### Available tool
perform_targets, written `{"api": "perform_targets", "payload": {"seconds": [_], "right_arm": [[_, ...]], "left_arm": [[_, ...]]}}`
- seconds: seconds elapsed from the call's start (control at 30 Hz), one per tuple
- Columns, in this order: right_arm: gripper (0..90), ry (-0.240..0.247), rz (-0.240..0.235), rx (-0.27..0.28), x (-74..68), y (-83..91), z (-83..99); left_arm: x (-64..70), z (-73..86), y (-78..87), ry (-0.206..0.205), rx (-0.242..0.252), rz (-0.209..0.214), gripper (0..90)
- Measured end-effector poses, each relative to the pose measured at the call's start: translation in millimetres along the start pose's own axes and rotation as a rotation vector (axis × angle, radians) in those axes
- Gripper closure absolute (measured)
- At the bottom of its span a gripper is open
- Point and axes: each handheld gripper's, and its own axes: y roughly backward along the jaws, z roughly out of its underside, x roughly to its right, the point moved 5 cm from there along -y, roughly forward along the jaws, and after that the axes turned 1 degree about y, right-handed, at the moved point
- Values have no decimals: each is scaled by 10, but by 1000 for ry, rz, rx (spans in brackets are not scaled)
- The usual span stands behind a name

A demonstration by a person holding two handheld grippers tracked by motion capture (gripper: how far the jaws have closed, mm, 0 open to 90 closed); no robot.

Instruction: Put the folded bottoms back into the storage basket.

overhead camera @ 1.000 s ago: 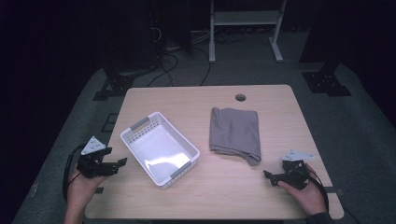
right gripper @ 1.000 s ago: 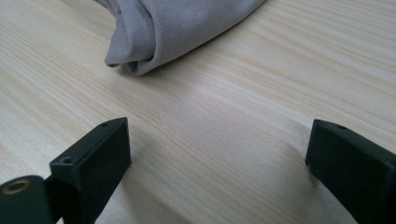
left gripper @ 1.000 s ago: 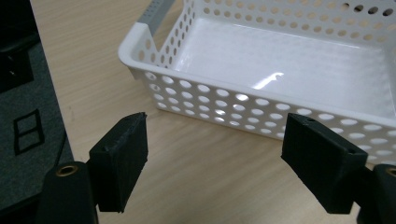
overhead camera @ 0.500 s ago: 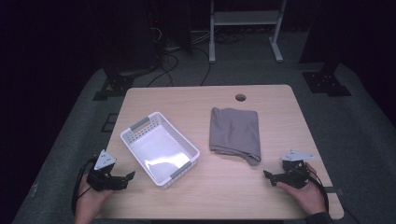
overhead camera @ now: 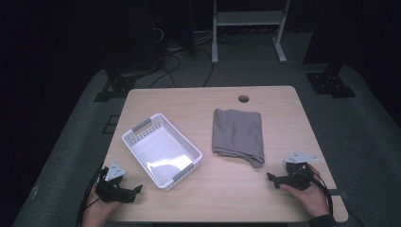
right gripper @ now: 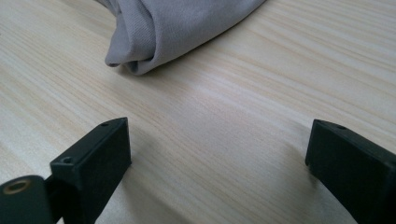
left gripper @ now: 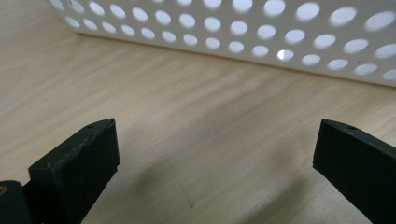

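From the high view we see a light wooden rectangular table (overhead camera: 227, 198) with a white perforated plastic basket (overhead camera: 162, 151) lying on its left half, turned at an angle so that its long axis runs from about 10 o'clock to 4 o'clock. At 3 o'clock from the basket, well apart from it, lies a folded grey cloth (overhead camera: 239, 135), flat on the tabletop, with one loose corner trailing toward 5 o'clock. A small round hole (overhead camera: 243, 99) in the tabletop sits at 12 o'clock from the cloth, near the far edge.

We hold the left gripper (overhead camera: 132, 190) at the near left corner of the table, at about 7 o'clock from the basket and near its closest corner. In the left gripper view its jaws stand wide apart over bare wood with nothing between them, and the basket's holed wall (left gripper: 261, 37) crosses the top at 12 o'clock.

We hold the right gripper (overhead camera: 273, 178) near the near right edge, at about 5 o'clock from the cloth. In the right gripper view its jaws are likewise spread wide and empty, and the rolled corner of the cloth (right gripper: 154, 32) lies at 11 o'clock, apart from both jaws.
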Motion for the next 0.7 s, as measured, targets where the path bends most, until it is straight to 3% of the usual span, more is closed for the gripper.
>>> {"api": "perform_targets", "payload": {"seconds": [0.07, 0.1, 0.23, 0.47, 0.57, 0.7], "right_arm": [[58, 4, -5, -9, -8, 5, -1], [58, 4, -6, -13, -20, 7, -3], [58, 2, -5, -23, -39, 9, -7], [66, -22, -30, -43, -104, 34, -35], [66, -34, -30, -34, -134, 65, -79], [131, -46, -31, 3, -192, 116, -219]], "left_arm": [[15, 35, -27, -10, -8, 3, 0], [29, 50, -34, 6, 7, 23, 0], [26, 70, -38, 12, 34, 36, 0], [21, 71, -44, 5, 32, 58, 0], [22, 71, -44, 5, 32, 58, 0], [22, 71, -44, 5, 33, 59, 0]]}}
